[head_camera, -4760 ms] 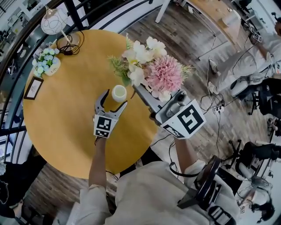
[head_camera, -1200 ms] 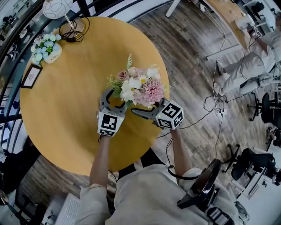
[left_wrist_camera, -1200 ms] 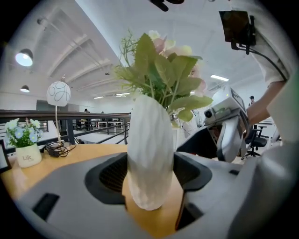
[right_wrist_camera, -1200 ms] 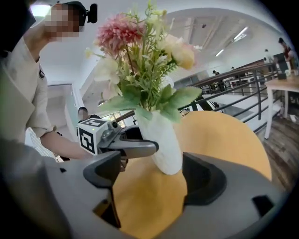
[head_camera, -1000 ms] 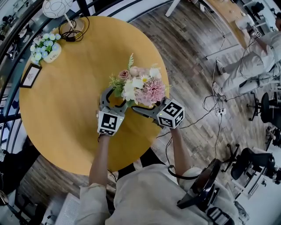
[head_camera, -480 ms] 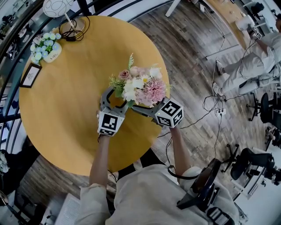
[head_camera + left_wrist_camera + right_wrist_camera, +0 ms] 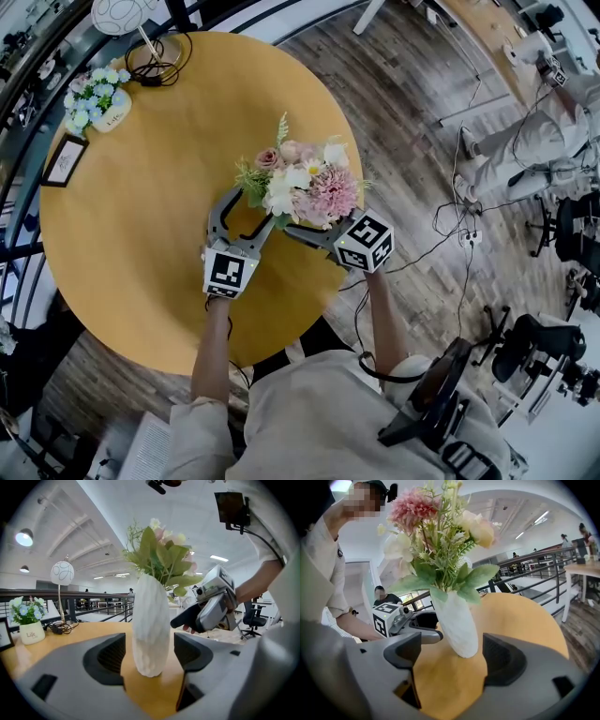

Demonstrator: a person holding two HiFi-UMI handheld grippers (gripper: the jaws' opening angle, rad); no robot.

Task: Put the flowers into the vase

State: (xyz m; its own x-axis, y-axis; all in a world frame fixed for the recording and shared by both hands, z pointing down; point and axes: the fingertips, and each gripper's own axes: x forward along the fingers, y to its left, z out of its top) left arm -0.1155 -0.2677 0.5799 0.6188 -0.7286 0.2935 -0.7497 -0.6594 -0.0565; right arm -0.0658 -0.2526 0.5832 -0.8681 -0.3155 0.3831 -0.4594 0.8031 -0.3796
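Observation:
The bouquet [image 7: 302, 181] of pink and cream flowers stands upright in the ribbed white vase [image 7: 150, 625] on the round yellow table [image 7: 131, 244]. In the head view the blooms hide the vase. My left gripper [image 7: 247, 210] is open: the vase stands just ahead of its jaws, with a gap on each side. My right gripper [image 7: 298, 228] comes in from the right and is open too. In the right gripper view the vase [image 7: 458, 620] sits between the jaw tips untouched, the flowers [image 7: 436, 536] rising above it. Neither gripper holds anything.
At the table's far left stand a small pot of blue flowers [image 7: 94, 98], a picture frame [image 7: 66, 161], and a globe lamp [image 7: 120, 13] with coiled cable [image 7: 155, 69]. The table's right edge runs close behind the vase. A seated person [image 7: 530, 141] is on the floor side.
My left gripper has slid back a little towards me, away from the vase. The bouquet, the vase and the right gripper have stayed where they were.

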